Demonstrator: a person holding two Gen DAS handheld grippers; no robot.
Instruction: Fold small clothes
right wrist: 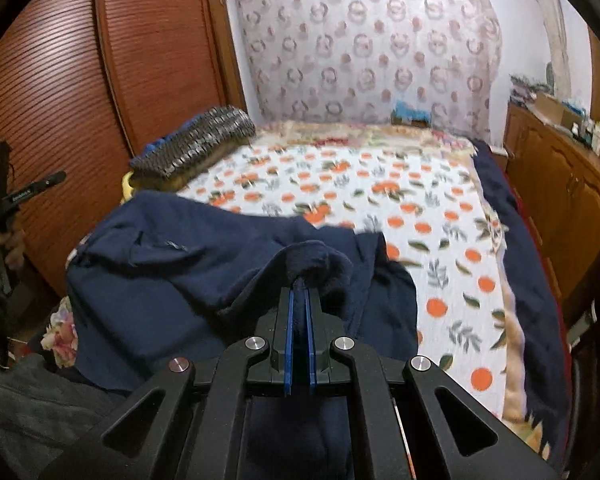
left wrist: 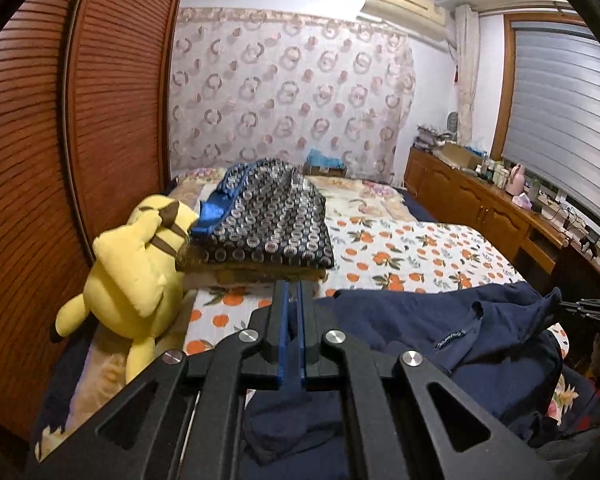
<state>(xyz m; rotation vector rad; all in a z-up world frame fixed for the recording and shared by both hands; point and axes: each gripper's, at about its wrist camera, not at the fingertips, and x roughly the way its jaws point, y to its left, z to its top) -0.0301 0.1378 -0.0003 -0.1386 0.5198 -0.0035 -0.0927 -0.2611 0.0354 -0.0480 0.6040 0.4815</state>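
Dark navy cotton garment [right wrist: 188, 276] pinched between both grippers' narrow fingers [left wrist: 293, 300] [right wrist: 300, 294], lifted for folding over bed [right wrist: 380, 184].

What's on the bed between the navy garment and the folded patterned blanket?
Only bare orange-print sheet between the navy garment and the patterned blanket. The right wrist view shows it best; both grippers are clamped on the garment.

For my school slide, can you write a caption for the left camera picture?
Left gripper pinches a navy garment on the orange-print bedspread, beside a yellow plush toy.
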